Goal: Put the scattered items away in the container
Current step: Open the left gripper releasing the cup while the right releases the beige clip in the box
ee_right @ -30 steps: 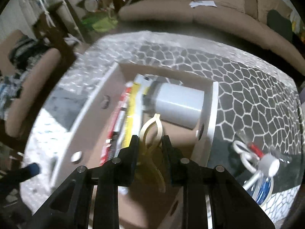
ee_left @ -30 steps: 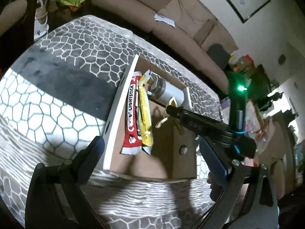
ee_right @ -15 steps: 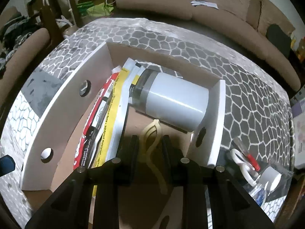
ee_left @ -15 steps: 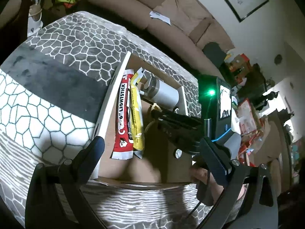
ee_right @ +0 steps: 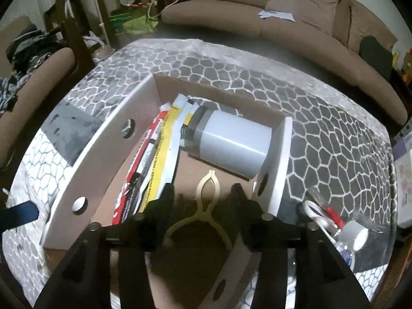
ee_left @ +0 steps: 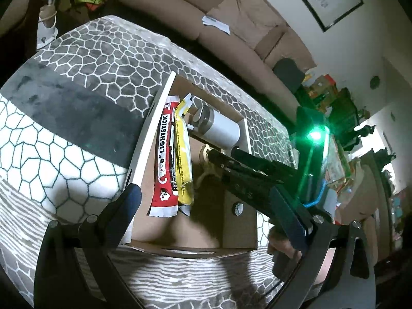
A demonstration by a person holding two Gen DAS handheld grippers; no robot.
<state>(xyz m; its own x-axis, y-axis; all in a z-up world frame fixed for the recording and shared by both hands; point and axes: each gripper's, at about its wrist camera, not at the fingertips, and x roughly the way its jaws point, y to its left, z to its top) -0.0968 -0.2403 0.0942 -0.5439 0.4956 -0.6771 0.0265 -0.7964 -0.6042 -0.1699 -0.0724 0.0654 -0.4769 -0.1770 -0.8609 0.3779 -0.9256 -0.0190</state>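
Right wrist view, right tongs [ee_right: 202, 193] just opening, cream clip [ee_right: 207, 200] between, unpressed, left tongs [ee_left: 206, 206] wide, empty

Box [ee_right: 103, 152]: cardboard, white matt outside, raw brown matt inside, w/ punched round holes in the side walls. Tumbler [ee_right: 231, 144]: smooth satin body, looks like coated metal or plastic, can't tell which; soft sheen stripe along it, darker translucent plastic lid end. Lightstick packs [ee_left: 164, 164], red & yellow: glossy foil/plastic film, crinkled, by the box's left wall. Cream clip [ee_right: 208, 193]: smooth matt plastic, thin. Cloth [ee_left: 97, 59] under the box: woven fabric, matt, printed cell pattern, slight nap. Right gripper [ee_right: 203, 193]: matt black plastic fingers, small shiny metal screws. Left gripper [ee_left: 206, 206]: black matt frame, blue rubbery-looking pads. Bottle [ee_right: 352, 237] near cloth's right edge: clear glossy plastic, white cap. Sofa [ee_right: 296, 23]: tan matt upholstery.
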